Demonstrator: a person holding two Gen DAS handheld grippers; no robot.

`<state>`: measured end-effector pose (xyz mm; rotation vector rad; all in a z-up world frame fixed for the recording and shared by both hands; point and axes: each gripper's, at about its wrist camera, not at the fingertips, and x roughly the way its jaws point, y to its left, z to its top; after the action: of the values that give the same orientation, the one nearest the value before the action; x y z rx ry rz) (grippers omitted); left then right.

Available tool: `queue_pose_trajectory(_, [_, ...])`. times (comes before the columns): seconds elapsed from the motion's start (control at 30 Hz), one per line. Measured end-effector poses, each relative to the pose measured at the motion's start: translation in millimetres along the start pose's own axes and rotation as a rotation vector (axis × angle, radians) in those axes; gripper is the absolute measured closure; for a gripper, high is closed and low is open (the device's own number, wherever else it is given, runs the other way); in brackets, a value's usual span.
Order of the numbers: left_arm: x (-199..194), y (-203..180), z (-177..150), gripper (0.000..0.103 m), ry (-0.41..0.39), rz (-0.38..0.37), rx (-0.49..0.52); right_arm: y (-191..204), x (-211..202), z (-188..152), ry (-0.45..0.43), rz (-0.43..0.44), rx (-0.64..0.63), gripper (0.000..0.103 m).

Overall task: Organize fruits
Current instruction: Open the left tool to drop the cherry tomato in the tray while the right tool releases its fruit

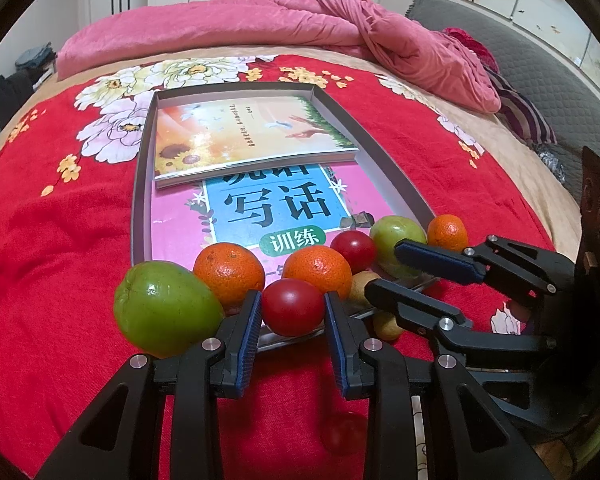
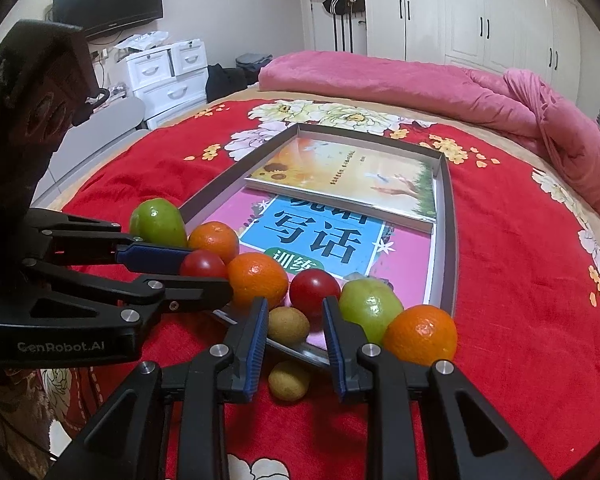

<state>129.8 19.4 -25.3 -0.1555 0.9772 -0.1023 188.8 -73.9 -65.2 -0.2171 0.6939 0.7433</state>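
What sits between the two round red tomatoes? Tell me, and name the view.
A round orange mandarin sits between the left round red tomato and the right round red tomato; the right wrist view shows it plainly.

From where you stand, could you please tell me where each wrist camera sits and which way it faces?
Left wrist: on the left hand-held gripper, looking down across the red tomato between its fingers toward the box of books; the right hand-held gripper enters from the right.
Right wrist: on the right hand-held gripper, looking down at that box from further right; the left hand-held gripper enters from the left.
Shared: red tomato, box of books, red blanket; no hand shows.
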Motion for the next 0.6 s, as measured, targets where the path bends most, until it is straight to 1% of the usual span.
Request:
queue_pose_trajectory(0.07, [0,0,0,0.071,0.0,0.0,-0.001,0,-3,0,-0.004,-0.003,-0.002,0.07])
queue_pose_trajectory(0.2, [1,0,0,0.071,0.0,-0.002,-0.003,-1,-10,0,-0.023,-0.01,-0.002,0.069])
queue_pose_trajectory(0.3, [1,0,0,0.071,0.001,-0.007,-0.01,-2,-13,1,-0.031,-0.014,0.001,0.063])
queue_pose_trajectory(0.5, [0,2,-1,0.071,0.002,-0.011,-0.014,-2,-16,1,-0.036,-0.023,0.001,0.061])
queue_pose_trajectory(0.6, [0,2,-1,0.071,0.002,-0.012,-0.016,-3,-19,1,-0.042,-0.028,0.006,0.055])
